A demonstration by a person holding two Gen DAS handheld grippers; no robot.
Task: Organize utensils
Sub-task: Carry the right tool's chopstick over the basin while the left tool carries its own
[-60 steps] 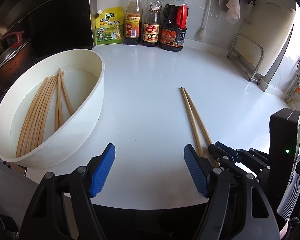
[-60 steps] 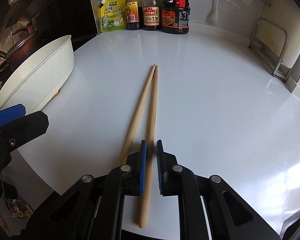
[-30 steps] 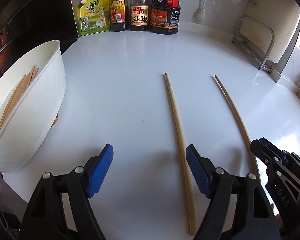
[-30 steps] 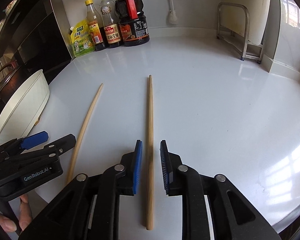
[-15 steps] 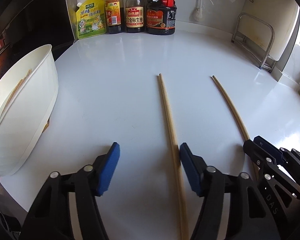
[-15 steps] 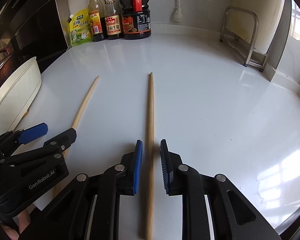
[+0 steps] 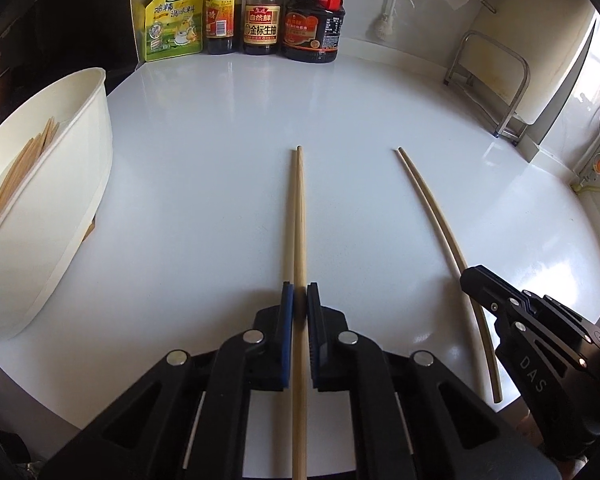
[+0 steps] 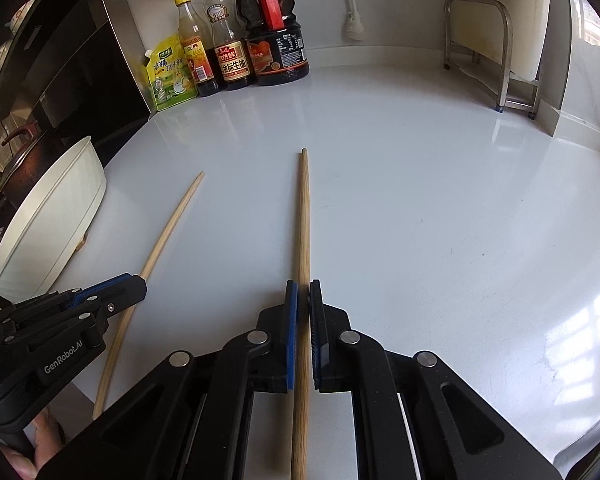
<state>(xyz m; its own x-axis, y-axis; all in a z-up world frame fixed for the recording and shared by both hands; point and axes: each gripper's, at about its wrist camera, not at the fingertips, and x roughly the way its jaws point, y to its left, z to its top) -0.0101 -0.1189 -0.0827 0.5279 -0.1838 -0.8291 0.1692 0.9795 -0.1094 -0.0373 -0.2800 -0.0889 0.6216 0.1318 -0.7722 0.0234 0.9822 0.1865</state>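
Both grippers clamped, one chopstick each.
Left gripper [image 7: 298, 300] had just closed on its chopstick [image 7: 299, 216]; right gripper [image 8: 303, 300] pinched the other chopstick [image 8: 303, 216]. Both sticks over the counter [image 7: 220, 160], not yet in the tub [image 7: 80, 168] with the rest.

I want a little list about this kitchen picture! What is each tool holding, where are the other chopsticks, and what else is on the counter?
left tool: shut on a chopstick; jaws just closed
right tool: shut on the other chopstick
chopsticks: apart, side by side, tips pointing at the bottles
white bowl: at the left counter edge, more chopsticks inside
back of counter: green pouch, three sauce bottles
metal rack: far right
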